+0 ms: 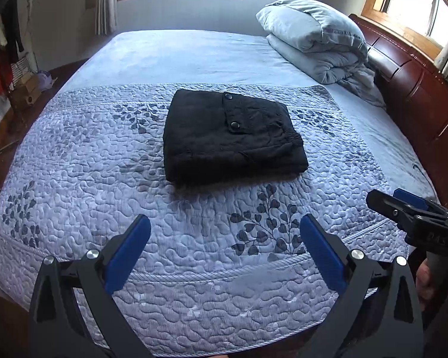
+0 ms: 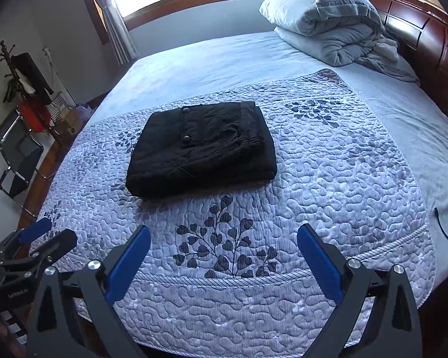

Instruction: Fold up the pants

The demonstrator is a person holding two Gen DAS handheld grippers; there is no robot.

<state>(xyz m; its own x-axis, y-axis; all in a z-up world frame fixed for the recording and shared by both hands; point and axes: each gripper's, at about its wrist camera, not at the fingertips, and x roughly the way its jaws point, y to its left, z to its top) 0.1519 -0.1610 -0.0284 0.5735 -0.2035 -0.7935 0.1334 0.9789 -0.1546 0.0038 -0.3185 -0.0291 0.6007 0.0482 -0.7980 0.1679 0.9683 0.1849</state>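
Note:
Black pants (image 1: pixel 233 137) lie folded into a neat square in the middle of the quilted bedspread (image 1: pixel 104 179), a snap-buttoned pocket flap facing up. In the right wrist view the same pants (image 2: pixel 203 149) sit ahead and slightly left. My left gripper (image 1: pixel 225 229) hangs open over the near part of the bed, well short of the pants and holding nothing. My right gripper (image 2: pixel 224 238) is open too, with only quilt between its blue pads. Each gripper shows at the edge of the other's view: the right gripper (image 1: pixel 403 205), the left gripper (image 2: pixel 41 238).
A rolled grey duvet (image 1: pixel 316 38) lies at the far right by the dark wooden headboard (image 1: pixel 418 89). A folding chair (image 2: pixel 18 155) and a clothes rack (image 2: pixel 27 83) stand on the floor to the left. A black cable (image 2: pixel 445 226) lies at the bed's right edge.

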